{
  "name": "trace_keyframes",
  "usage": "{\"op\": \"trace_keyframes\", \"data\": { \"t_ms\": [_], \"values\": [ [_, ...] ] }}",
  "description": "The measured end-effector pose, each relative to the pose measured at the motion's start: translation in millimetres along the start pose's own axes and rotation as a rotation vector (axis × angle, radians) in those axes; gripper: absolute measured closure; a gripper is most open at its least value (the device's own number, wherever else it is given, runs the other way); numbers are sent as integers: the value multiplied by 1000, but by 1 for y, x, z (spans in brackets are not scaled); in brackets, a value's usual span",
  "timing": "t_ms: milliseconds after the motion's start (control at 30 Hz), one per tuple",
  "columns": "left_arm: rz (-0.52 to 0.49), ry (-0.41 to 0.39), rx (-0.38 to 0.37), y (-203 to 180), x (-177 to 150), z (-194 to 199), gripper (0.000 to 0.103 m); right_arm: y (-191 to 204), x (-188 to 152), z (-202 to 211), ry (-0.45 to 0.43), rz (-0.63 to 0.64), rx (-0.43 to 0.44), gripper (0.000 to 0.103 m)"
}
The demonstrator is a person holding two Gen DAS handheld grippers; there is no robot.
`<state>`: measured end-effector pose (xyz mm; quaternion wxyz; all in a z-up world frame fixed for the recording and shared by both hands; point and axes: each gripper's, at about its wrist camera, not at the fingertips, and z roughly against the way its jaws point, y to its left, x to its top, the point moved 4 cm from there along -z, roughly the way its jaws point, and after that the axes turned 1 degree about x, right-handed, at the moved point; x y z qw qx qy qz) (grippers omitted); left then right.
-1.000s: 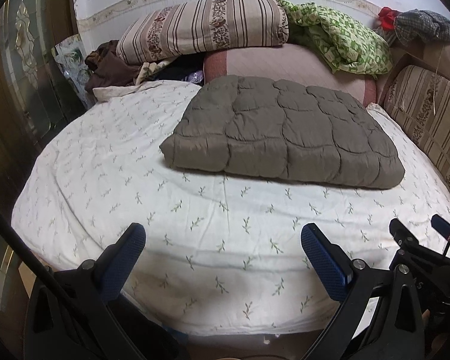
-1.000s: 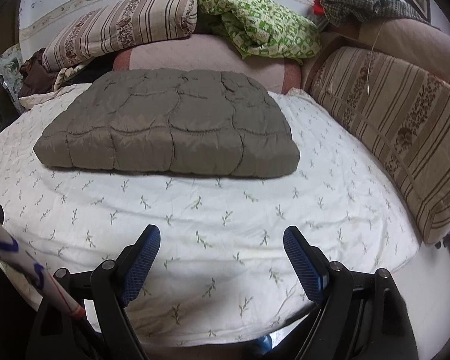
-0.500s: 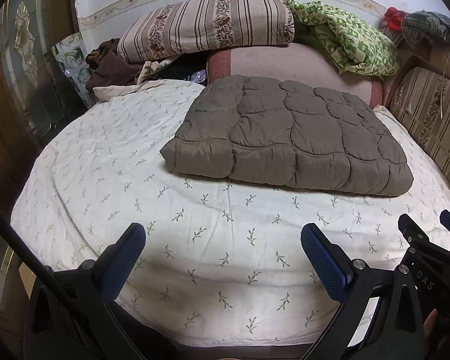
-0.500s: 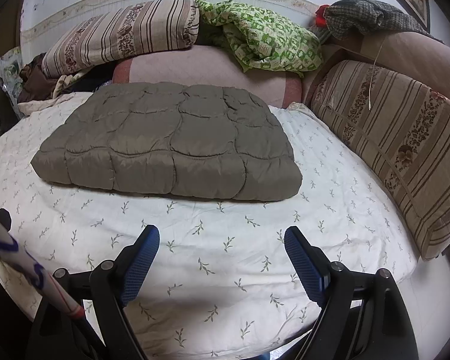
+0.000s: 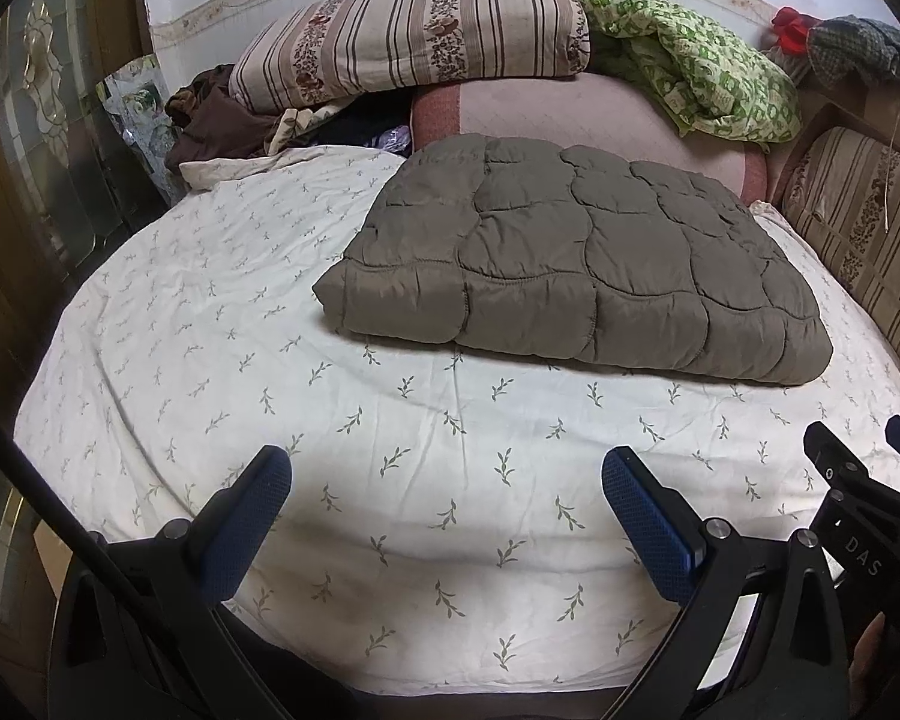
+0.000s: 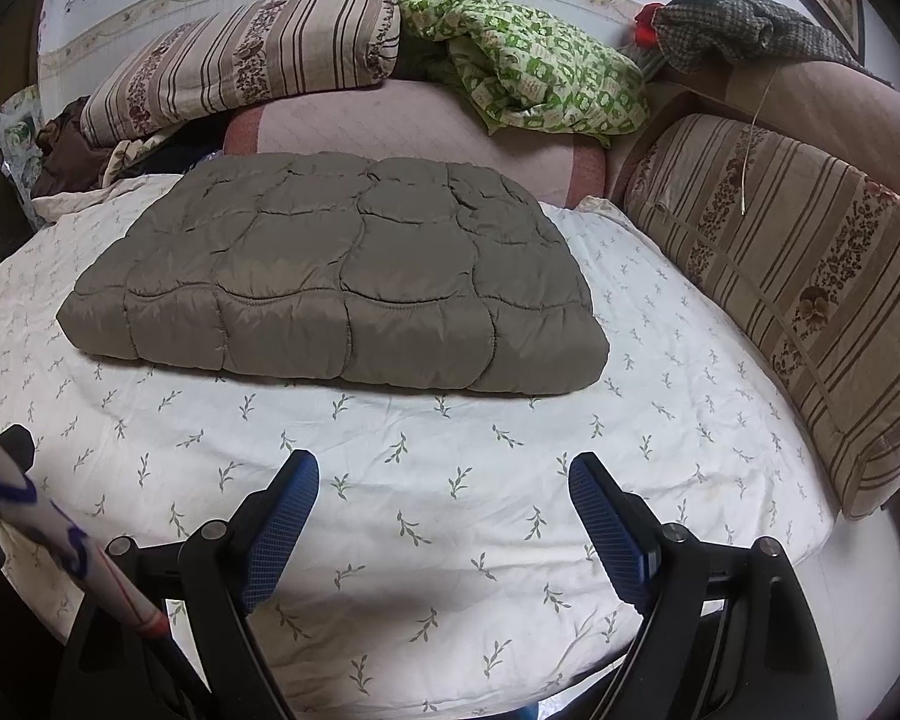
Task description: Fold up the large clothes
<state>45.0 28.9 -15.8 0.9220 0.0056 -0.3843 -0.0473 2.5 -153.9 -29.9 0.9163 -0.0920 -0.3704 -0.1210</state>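
Observation:
A grey-brown quilted padded garment (image 5: 576,258) lies folded into a thick flat rectangle in the middle of the bed; it also shows in the right wrist view (image 6: 342,282). My left gripper (image 5: 444,480) is open and empty, hovering over the white leaf-print sheet (image 5: 258,324) near the bed's front edge, well short of the garment. My right gripper (image 6: 444,480) is open and empty too, over the sheet (image 6: 660,360) in front of the garment. The right gripper's tip also shows at the right edge of the left wrist view (image 5: 858,468).
A striped bolster (image 5: 414,42), a pink cushion (image 5: 570,114) and a green patterned blanket (image 5: 702,72) are piled at the back. Dark clothes (image 5: 216,120) lie at the back left. A striped cushion (image 6: 798,288) lines the right side. A glass door (image 5: 36,138) stands at the left.
Both grippers have moved forward over the bed toward the folded garment, which now looks nearer and larger. The garment has not moved. Both grippers stay open.

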Motion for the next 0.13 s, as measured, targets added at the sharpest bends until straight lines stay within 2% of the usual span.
{"op": "trace_keyframes", "data": {
  "t_ms": [133],
  "values": [
    [-3,1,7,0,-1,-1,0,0,-1,-1,6,3,-2,14]
  ]
}}
